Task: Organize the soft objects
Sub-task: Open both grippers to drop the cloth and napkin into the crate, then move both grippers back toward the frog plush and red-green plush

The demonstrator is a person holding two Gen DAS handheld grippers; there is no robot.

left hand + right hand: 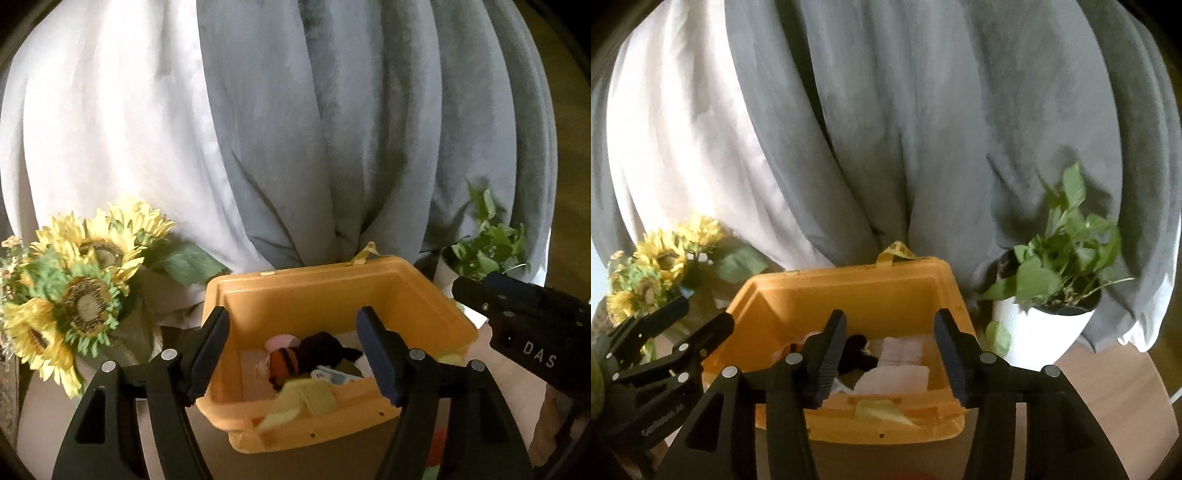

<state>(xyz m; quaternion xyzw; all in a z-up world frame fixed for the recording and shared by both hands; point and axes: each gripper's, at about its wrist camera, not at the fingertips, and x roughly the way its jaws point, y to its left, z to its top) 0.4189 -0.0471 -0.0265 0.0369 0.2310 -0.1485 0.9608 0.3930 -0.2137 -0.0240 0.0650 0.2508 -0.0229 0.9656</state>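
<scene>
orange-yellow bin (332,295), black plush (325,347) and an orange-and-black striped toy (284,363) inside, pale yellow-green cloth (306,400) over the front rim, yellow sunflowers (77,280) with brown centres, grey curtain (332,129), white curtain (103,129), green plant (1067,251) in a ribbed white pot (1038,336)

A bunch of yellow artificial sunflowers (70,291) stands at nine o'clock. Grey and white draped curtains (295,129) fill the view toward twelve. At three o'clock, a leafy green plant in a ribbed white pot (1049,314) sits on what seems a wooden counter (1108,387).
</scene>
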